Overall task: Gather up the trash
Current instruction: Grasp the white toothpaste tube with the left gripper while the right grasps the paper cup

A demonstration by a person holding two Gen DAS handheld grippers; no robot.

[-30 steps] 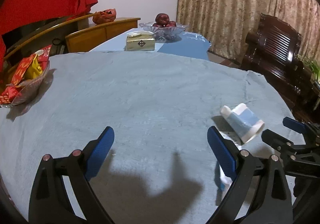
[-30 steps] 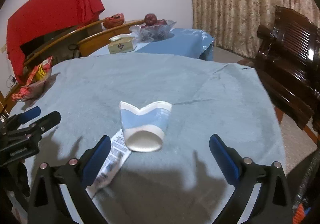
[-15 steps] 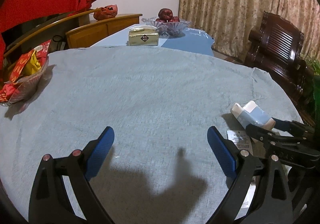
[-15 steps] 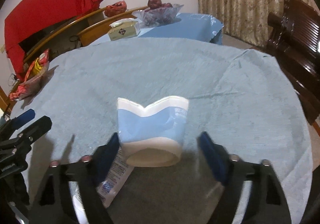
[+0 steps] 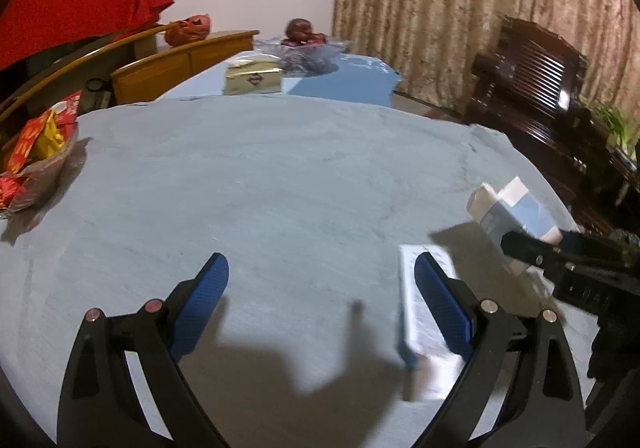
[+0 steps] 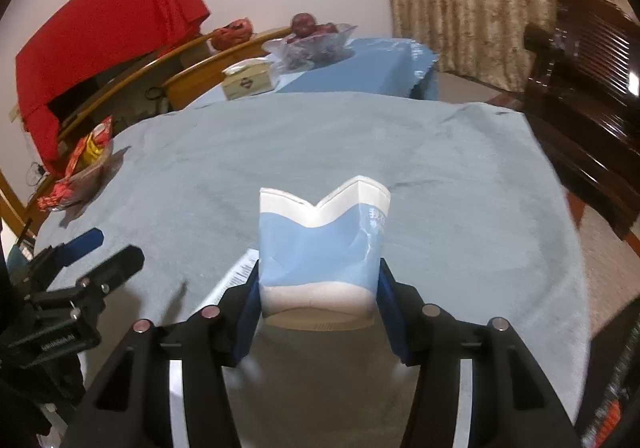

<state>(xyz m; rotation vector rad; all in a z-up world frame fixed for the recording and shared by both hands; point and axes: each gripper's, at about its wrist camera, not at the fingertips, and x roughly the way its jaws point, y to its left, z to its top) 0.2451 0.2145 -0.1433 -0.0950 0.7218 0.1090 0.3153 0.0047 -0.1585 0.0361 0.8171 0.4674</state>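
Observation:
A crushed blue and white paper cup (image 6: pixel 320 248) lies on its side on the grey-blue tablecloth (image 6: pixel 280 152), crumpled rim pointing away. My right gripper (image 6: pixel 320 276) is closing on it, both blue pads against its sides near the base. The left wrist view has the cup (image 5: pixel 516 212) at the right, in the right gripper (image 5: pixel 538 240). A flat white wrapper (image 6: pixel 236 276) lies just left of the cup. My left gripper (image 5: pixel 320 262) stands open over the cloth, its right finger over that wrapper (image 5: pixel 407 304); nothing is between its pads.
A bowl of red and yellow snack packets (image 5: pixel 36 164) sits at the table's left edge. Beyond the table stand a tissue box (image 5: pixel 254 78) and a glass fruit bowl (image 5: pixel 304 44). A dark wooden chair (image 5: pixel 532 88) stands at the right.
My right gripper moved forward around the cup and its jaws closed from wide open onto the cup's sides. The left gripper shifted right, so the wrapper now lies under its right finger.

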